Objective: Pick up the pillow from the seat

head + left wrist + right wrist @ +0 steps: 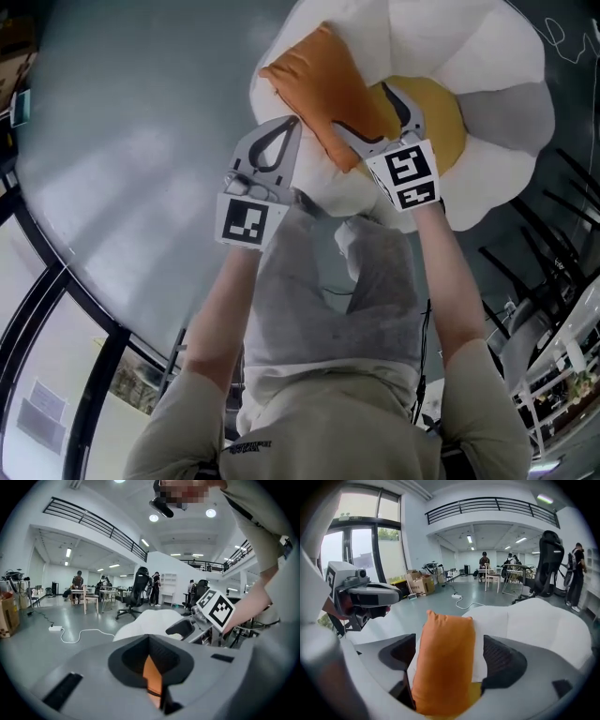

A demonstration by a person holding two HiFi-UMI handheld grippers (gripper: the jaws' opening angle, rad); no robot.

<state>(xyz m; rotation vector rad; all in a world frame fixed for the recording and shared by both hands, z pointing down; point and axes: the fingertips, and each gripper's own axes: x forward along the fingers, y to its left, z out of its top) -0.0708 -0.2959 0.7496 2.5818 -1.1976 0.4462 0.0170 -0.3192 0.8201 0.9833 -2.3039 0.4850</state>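
An orange pillow point(323, 89) lies tilted on a white flower-shaped seat point(469, 56) with a yellow centre point(445, 117). My left gripper point(292, 124) is at the pillow's left edge. In the left gripper view its jaws point(151, 660) are closed with a thin strip of orange pillow point(152, 679) pinched between the pads. My right gripper point(375, 117) straddles the pillow's near end. In the right gripper view the pillow point(443, 663) stands between the wide-apart jaws of my right gripper point(450, 651), and white seat shows between it and the right pad point(504, 658).
Grey floor point(122, 122) surrounds the seat. Black chair legs point(562, 216) stand to the right. A white cable with a power strip point(84, 633) lies on the floor. Office chairs point(138, 590), desks and people are farther back. A window wall point(365, 545) is at the left.
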